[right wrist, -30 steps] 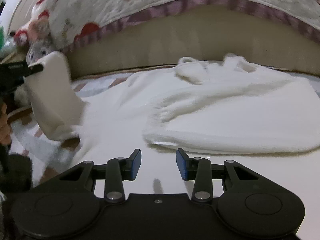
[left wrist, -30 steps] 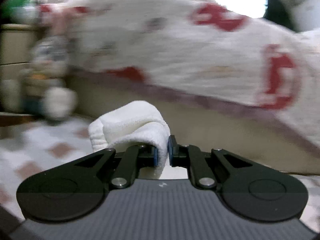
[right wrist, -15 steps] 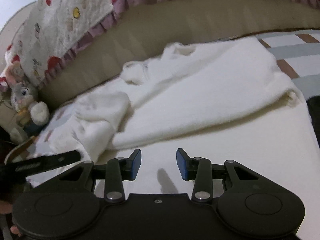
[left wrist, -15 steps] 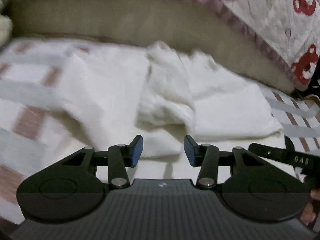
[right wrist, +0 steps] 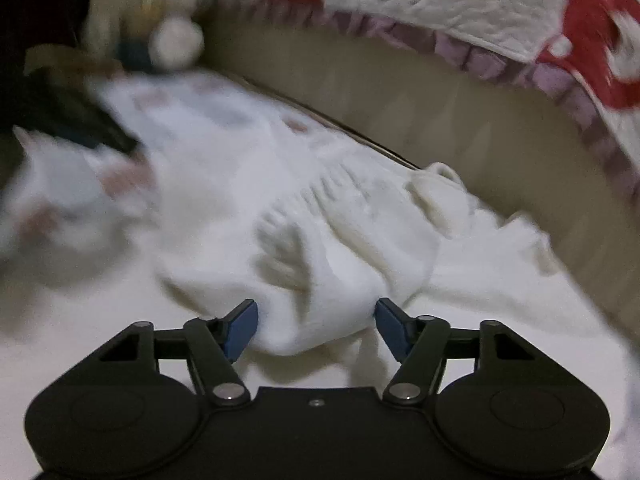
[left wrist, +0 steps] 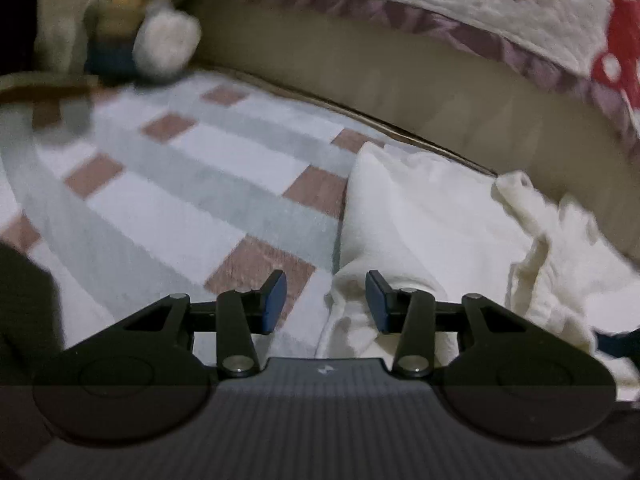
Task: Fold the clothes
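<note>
While the white garment (right wrist: 320,240) lies rumpled on the bed (left wrist: 160,184) near the beige headboard (left wrist: 400,92), the right gripper (right wrist: 316,326) has its fingers spread around a fold of it, and the left gripper (left wrist: 326,302), fingers spread too, hovers over its edge.

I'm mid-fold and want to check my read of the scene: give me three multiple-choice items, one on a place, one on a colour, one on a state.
1. Where does the stuffed toy sit in the left wrist view?
A. upper left
B. lower right
C. centre

2. What colour is the garment?
A. red
B. white
C. grey

3. How is the right gripper?
A. shut on cloth
B. open, cloth between its jaws
C. out of view

Answers:
1 A, it sits by the sofa back.
2 B, white fleece throughout.
3 B, the blue pads stand wide apart around a fold.
</note>
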`<state>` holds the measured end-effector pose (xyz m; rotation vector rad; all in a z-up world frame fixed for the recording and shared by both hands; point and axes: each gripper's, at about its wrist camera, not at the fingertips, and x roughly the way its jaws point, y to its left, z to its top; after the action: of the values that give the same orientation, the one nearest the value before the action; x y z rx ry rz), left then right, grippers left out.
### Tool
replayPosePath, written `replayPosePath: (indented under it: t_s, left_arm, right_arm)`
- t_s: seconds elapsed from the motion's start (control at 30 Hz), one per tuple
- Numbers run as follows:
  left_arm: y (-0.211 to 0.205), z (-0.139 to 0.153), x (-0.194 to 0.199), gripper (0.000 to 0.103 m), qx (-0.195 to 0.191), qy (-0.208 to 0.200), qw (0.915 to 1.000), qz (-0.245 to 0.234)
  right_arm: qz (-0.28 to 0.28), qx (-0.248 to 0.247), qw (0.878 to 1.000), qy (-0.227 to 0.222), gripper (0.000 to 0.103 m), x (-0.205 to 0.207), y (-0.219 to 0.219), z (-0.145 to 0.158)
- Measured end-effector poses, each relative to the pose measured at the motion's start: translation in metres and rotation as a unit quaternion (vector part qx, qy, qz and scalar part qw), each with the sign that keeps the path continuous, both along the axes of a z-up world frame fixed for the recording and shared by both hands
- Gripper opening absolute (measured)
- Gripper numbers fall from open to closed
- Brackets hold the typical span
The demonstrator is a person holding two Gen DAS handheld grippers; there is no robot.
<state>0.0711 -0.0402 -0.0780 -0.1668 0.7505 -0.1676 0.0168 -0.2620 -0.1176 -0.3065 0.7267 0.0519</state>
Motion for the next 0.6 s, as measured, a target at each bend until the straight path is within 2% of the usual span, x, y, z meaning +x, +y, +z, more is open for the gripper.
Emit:
replayPosePath:
  t_s: [0.03, 0.07, 0.17, 0.2, 0.23, 0.3, 0.4, 0.5, 0.53, 0.57, 0.6]
  left_arm:
    - [0.003, 0.0, 0.002, 0.042, -0.006, 0.0, 1.0, 0.004]
    - [0.005, -0.001, 0.003, 0.042, -0.011, 0.0, 0.9999, 0.007]
    - [-0.005, -0.006, 0.002, 0.042, 0.008, 0.004, 0.9999, -0.012]
    - [-0.009, -0.007, 0.002, 0.042, 0.015, 0.005, 0.9997, -0.019]
    - [-0.012, -0.009, 0.001, 0.042, 0.021, 0.006, 0.9995, -0.025]
    - [-0.019, -0.012, 0.001, 0.043, 0.033, 0.008, 0.9987, -0.038]
    - [-0.03, -0.017, 0.0, 0.044, 0.052, 0.011, 0.997, -0.056]
    - [-0.041, -0.02, 0.0, 0.045, 0.064, 0.009, 0.9951, -0.074]
    - [-0.043, -0.021, 0.0, 0.045, 0.061, 0.009, 0.9952, -0.076]
    - [-0.044, -0.02, 0.0, 0.044, 0.054, 0.006, 0.9953, -0.081]
    - [-0.045, -0.02, 0.0, 0.042, 0.047, 0.002, 0.9952, -0.085]
  right_arm:
    - [-0.003, 0.01, 1.0, -0.02, 0.041, -0.002, -0.004, 0.008]
    - [-0.006, 0.023, 0.999, -0.042, 0.032, -0.004, -0.01, 0.016]
    - [-0.032, 0.068, 0.989, -0.128, 0.014, -0.031, -0.027, 0.056]
    - [-0.058, 0.098, 0.983, -0.142, 0.014, -0.042, -0.038, 0.065]
    - [-0.089, 0.135, 0.978, -0.132, 0.022, -0.047, -0.054, 0.058]
    - [-0.152, 0.208, 0.96, -0.108, 0.023, -0.058, -0.088, 0.043]
    - [-0.239, 0.224, 0.944, -0.029, 0.024, -0.065, -0.126, -0.004]
    - [-0.229, 0.248, 0.94, -0.046, 0.026, -0.073, -0.135, -0.001]
    - [-0.188, 0.225, 0.954, -0.054, 0.03, -0.067, -0.122, 0.008]
    - [-0.145, 0.2, 0.967, -0.062, 0.041, -0.061, -0.109, 0.018]
    - [-0.102, 0.175, 0.977, -0.071, 0.046, -0.056, -0.093, 0.027]
